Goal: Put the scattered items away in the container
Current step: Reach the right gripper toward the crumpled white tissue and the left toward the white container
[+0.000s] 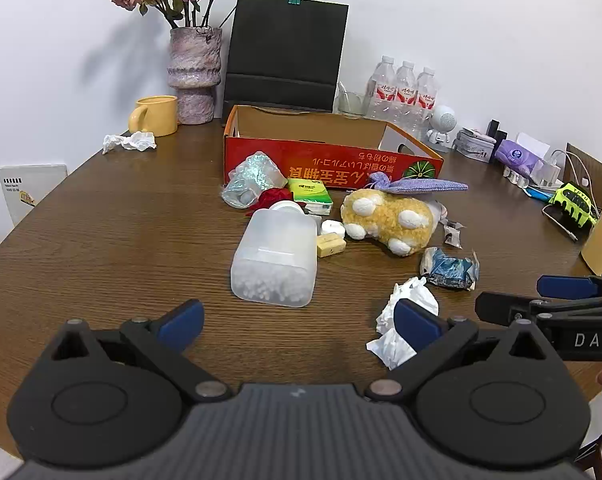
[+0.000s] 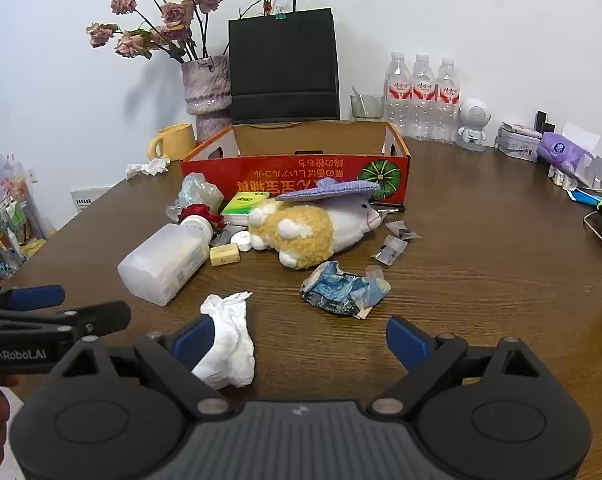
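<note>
**Over the near edge of the worktop, both tools wait wide and empty**

Low over the brown worktop (image 1: 101,220), the left tool (image 1: 299,322) hangs with its blue pads spread wide and nothing between them; it aims at the frosted plastic bottle (image 1: 275,256) lying on its side just ahead. The right tool (image 2: 299,338) is likewise spread wide and grips nothing, though a crumpled white tissue (image 2: 229,344) lies against its left pad, so that looks the likeliest first pick.

Beyond the tissue sits a torn blue wrapper (image 2: 341,288), then a yellow and white plush toy (image 2: 301,236) with a purple knitted pouch (image 2: 333,190) draped across it. A small yellow block (image 2: 225,255), a green tissue pack (image 2: 245,202) and a red flower (image 2: 199,213) crowd against the front wall of the red cardboard box (image 2: 293,172), which is the container; from here it looks empty. All the clutter lies outside it, so, to my eye, the tidying has not started.

A yellow mug (image 1: 157,115), a vase of dried roses (image 1: 195,76) and water bottles (image 1: 405,88) line the wall, seemingly not part of the job.
</note>
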